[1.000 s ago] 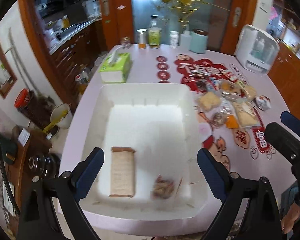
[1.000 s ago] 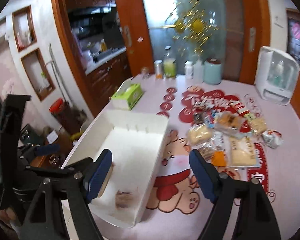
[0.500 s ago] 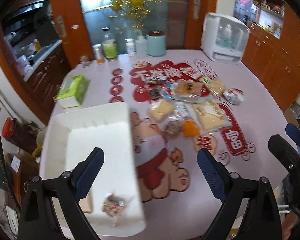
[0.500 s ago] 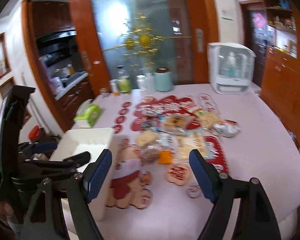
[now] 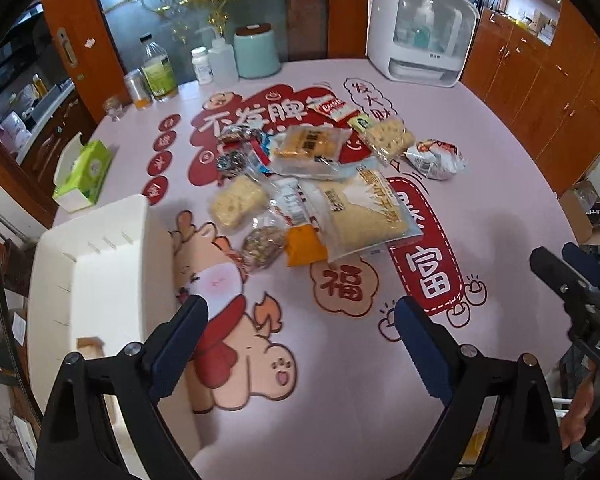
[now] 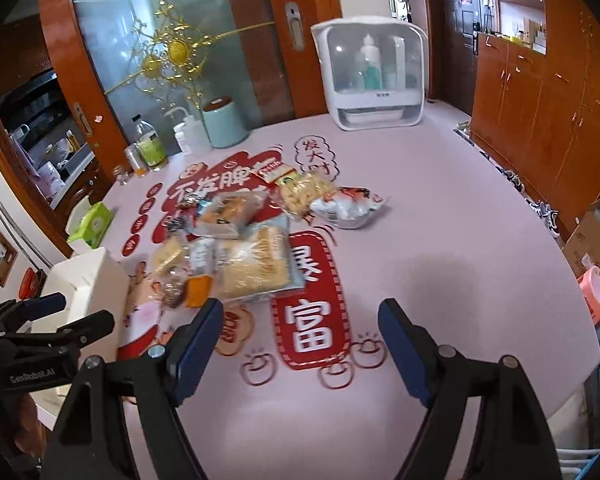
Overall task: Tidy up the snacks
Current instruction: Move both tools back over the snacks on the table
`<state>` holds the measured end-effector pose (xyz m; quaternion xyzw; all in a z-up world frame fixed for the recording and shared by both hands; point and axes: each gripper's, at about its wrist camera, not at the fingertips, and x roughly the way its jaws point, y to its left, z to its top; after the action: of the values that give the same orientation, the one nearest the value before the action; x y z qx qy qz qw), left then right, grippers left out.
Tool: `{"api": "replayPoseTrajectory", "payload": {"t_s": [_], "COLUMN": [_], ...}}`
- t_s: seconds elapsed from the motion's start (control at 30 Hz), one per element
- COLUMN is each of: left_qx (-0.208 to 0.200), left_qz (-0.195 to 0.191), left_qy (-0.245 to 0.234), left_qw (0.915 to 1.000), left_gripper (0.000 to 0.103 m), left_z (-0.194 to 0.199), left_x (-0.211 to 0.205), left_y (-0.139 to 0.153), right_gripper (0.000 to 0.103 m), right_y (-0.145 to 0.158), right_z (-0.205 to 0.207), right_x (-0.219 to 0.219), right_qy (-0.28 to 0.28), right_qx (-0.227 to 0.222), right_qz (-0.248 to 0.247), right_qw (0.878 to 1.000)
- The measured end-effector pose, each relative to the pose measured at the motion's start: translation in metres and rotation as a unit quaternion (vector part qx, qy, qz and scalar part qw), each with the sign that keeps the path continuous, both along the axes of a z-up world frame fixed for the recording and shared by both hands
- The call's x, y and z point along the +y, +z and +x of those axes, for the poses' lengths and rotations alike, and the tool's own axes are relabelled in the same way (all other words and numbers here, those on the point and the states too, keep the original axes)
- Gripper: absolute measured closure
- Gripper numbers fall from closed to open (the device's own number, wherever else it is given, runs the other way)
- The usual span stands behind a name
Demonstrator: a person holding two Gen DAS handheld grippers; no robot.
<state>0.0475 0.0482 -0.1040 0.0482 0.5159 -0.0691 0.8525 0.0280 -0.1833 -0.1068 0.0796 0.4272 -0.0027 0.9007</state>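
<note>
A pile of packaged snacks [image 5: 312, 184] lies mid-table; it also shows in the right wrist view [image 6: 240, 240]. It includes a large pale bag [image 5: 360, 212], an orange packet [image 5: 304, 246] and a white-red wrapper [image 5: 436, 158]. A white bin [image 5: 100, 264] stands at the left with a brown packet [image 5: 90, 346] inside. My left gripper [image 5: 300, 324] is open and empty above the table, short of the pile. My right gripper [image 6: 300, 326] is open and empty, to the right of the left one and short of the pile.
A pink table [image 5: 500, 184] with red decals holds a green tissue box [image 5: 84, 176], bottles and a teal canister [image 5: 256, 56] at the back, and a white appliance [image 5: 420, 28] at the back right. Wooden cabinets [image 6: 548, 112] stand at the right.
Both grippers have swung right, from over the white bin toward the snack pile. The bin has slid to the left edge of both views. Both stay open.
</note>
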Motion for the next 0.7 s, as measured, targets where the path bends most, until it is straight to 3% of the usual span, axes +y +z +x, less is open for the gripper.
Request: {"api": "replayPoseTrajectory", "payload": {"t_s": [0.4, 0.7], "left_qx": [0.045, 0.068], "left_qz": [0.037, 0.057], "left_qy": [0.044, 0.067], "left_qw": [0.9973, 0.9938], "left_gripper": [0.009, 0.009], "left_z": [0.013, 0.01], "left_x": [-0.025, -0.028], "left_y": [-0.048, -0.067], "right_gripper": [0.023, 0.023], "right_y": [-0.089, -0.13], "right_z": [0.046, 0.062], "right_x": [-0.059, -0.071], "right_qy": [-0.011, -0.011], "right_qx": [0.076, 0.09], "right_qz": [-0.007, -0.014], "right_qw": [0.997, 0.996]}}
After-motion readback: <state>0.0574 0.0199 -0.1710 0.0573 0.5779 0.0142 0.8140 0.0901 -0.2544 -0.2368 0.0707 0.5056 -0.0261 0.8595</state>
